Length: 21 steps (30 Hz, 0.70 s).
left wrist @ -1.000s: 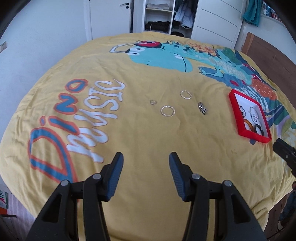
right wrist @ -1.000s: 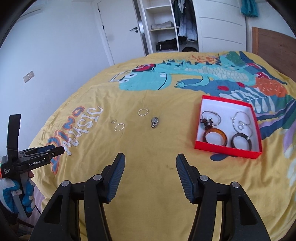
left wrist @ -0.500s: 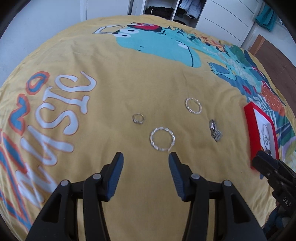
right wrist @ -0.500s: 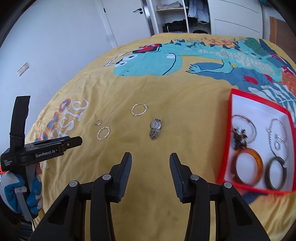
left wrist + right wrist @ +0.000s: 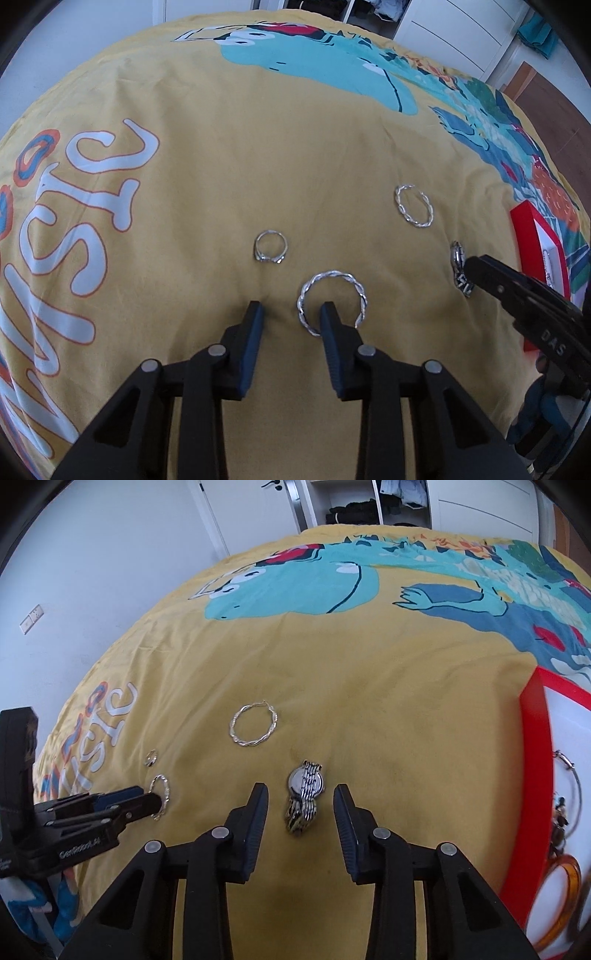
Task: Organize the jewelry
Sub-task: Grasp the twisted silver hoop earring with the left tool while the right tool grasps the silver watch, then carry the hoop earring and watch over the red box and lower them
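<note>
Now we see a shiny silver watch (image 5: 304, 797) lying flat on the yellow blanket (image 5: 388, 709). Our right gripper (image 5: 300, 805) is closing around it, not touching. Our left gripper (image 5: 291, 312) is closing over a twisted silver hoop (image 5: 332, 299).

bedspread (image 5: 369, 686): mustard yellow, printed with a teal and blue dinosaur, plus white letters outlined in orange
tray (image 5: 533, 775): bright red rim, white inside
watch (image 5: 304, 799): silver, with a striped silver-and-dark link band
near hoop (image 5: 332, 301): silver, twisted rope pattern
far hoop (image 5: 413, 206): silver, same twisted pattern
ring (image 5: 270, 246): silver
bangle (image 5: 569, 878): translucent amber orange
left gripper (image 5: 291, 314): black, blue pads
right gripper (image 5: 300, 799): black, blue pads
walls and door: white
</note>
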Each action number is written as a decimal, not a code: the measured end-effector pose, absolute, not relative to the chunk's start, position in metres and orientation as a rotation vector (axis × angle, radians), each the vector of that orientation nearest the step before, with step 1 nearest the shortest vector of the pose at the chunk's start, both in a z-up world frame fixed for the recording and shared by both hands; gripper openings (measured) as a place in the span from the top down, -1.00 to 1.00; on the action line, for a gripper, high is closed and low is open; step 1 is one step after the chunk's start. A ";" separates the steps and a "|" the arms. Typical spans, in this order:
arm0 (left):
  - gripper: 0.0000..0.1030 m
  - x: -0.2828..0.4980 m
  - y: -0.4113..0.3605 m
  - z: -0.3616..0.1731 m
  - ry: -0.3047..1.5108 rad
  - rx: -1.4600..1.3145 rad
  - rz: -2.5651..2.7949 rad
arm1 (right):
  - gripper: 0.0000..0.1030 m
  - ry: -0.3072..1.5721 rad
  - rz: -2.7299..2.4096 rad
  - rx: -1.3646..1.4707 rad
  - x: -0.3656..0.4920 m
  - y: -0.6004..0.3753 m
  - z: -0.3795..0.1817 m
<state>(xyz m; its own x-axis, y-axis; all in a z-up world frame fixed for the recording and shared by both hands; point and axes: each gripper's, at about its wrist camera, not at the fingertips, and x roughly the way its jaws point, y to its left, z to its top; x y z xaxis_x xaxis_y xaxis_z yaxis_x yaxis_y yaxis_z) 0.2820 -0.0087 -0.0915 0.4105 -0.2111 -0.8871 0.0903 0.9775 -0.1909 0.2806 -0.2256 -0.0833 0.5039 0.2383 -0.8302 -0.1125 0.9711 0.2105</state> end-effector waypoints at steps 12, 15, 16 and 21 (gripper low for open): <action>0.76 0.283 -0.018 -0.096 1.107 -0.077 -0.174 | 0.48 1.040 0.193 0.131 0.295 -0.219 -0.107; 0.88 0.281 -0.014 -0.093 1.103 -0.106 -0.165 | 0.54 1.038 0.197 0.138 0.293 -0.221 -0.104; 0.90 0.280 -0.012 -0.090 1.101 -0.121 -0.164 | 0.55 1.035 0.199 0.136 0.291 -0.221 -0.102; 0.91 0.272 -0.009 -0.077 1.085 -0.133 -0.162 | 0.55 1.021 0.210 0.142 0.274 -0.220 -0.089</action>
<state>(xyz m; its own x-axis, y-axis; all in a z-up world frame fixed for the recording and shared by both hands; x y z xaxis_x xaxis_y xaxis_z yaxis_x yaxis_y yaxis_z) 0.2718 -0.0091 -0.0765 0.4569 -0.1965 -0.8675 0.0662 0.9801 -0.1872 0.2740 -0.2205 -0.0887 0.5047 0.2397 -0.8293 -0.1076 0.9707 0.2150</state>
